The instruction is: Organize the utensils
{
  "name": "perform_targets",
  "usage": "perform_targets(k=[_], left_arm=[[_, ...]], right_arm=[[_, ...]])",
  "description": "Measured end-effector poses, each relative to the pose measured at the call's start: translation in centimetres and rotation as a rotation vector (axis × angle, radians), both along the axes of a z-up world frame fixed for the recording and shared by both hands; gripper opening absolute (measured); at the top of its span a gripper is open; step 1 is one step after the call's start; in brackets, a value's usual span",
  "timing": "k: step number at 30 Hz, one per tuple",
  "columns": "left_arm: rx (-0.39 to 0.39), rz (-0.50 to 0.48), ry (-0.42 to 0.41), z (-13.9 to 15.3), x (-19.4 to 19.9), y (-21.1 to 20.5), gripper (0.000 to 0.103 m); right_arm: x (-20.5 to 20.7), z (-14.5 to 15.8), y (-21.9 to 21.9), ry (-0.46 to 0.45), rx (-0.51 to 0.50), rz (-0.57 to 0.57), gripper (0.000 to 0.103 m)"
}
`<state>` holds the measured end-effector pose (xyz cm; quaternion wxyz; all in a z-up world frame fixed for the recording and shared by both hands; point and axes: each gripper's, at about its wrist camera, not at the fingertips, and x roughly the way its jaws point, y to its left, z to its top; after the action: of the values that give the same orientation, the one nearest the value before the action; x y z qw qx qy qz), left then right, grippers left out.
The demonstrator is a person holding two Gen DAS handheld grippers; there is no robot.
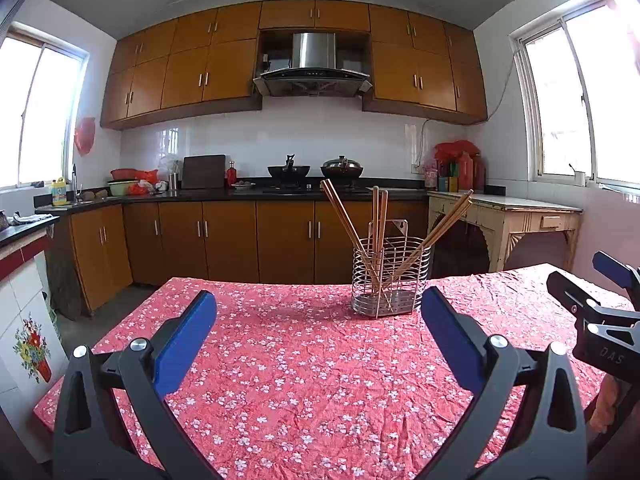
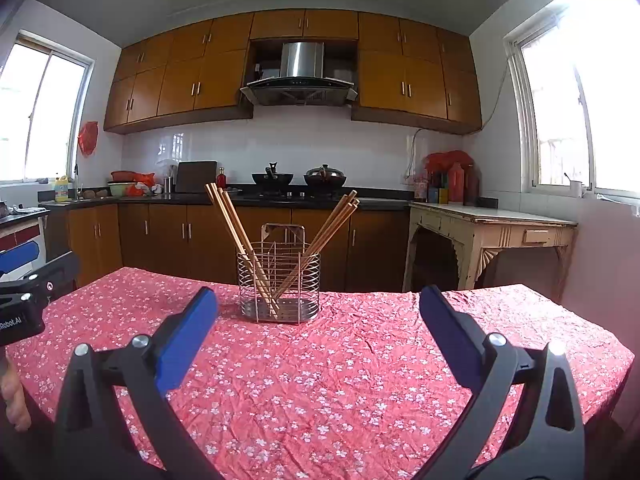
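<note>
A wire metal utensil holder [image 1: 391, 280] [image 2: 279, 286] stands upright near the far edge of the table. Several wooden chopsticks [image 1: 345, 218] [image 2: 231, 220] lean out of it to both sides. My left gripper [image 1: 318, 308] is open above the cloth, well short of the holder, with nothing between its blue pads [image 1: 185, 344]. My right gripper [image 2: 319, 306] is also open and empty, facing the holder from nearer the table's middle. Each gripper shows at the edge of the other's view: the right one [image 1: 600, 312] and the left one [image 2: 24, 280].
The table wears a red floral cloth [image 1: 304, 380] [image 2: 340, 380]. Beyond it run brown kitchen cabinets and a black counter with woks [image 1: 289, 171]. A cream side table [image 1: 508, 212] stands at the right wall. A hand [image 2: 12, 400] shows at the left edge.
</note>
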<state>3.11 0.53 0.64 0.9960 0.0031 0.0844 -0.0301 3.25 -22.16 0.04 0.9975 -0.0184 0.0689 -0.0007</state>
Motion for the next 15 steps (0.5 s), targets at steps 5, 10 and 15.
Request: perform_targets(k=[5, 10, 15], left_arm=[[0.004, 0.005, 0.006, -0.10, 0.14, -0.09, 0.101], [0.003, 0.009, 0.003, -0.01, 0.08, -0.18, 0.101], [0.002, 0.010, 0.008, -0.01, 0.16, -0.25, 0.101]], right_arm=[[0.04, -0.03, 0.04, 0.001, 0.001, 0.005, 0.099], [-0.01, 0.11, 0.14, -0.001, 0.003, 0.007, 0.099], [0.10, 0.02, 0.06, 0.006, 0.010, 0.007, 0.099]])
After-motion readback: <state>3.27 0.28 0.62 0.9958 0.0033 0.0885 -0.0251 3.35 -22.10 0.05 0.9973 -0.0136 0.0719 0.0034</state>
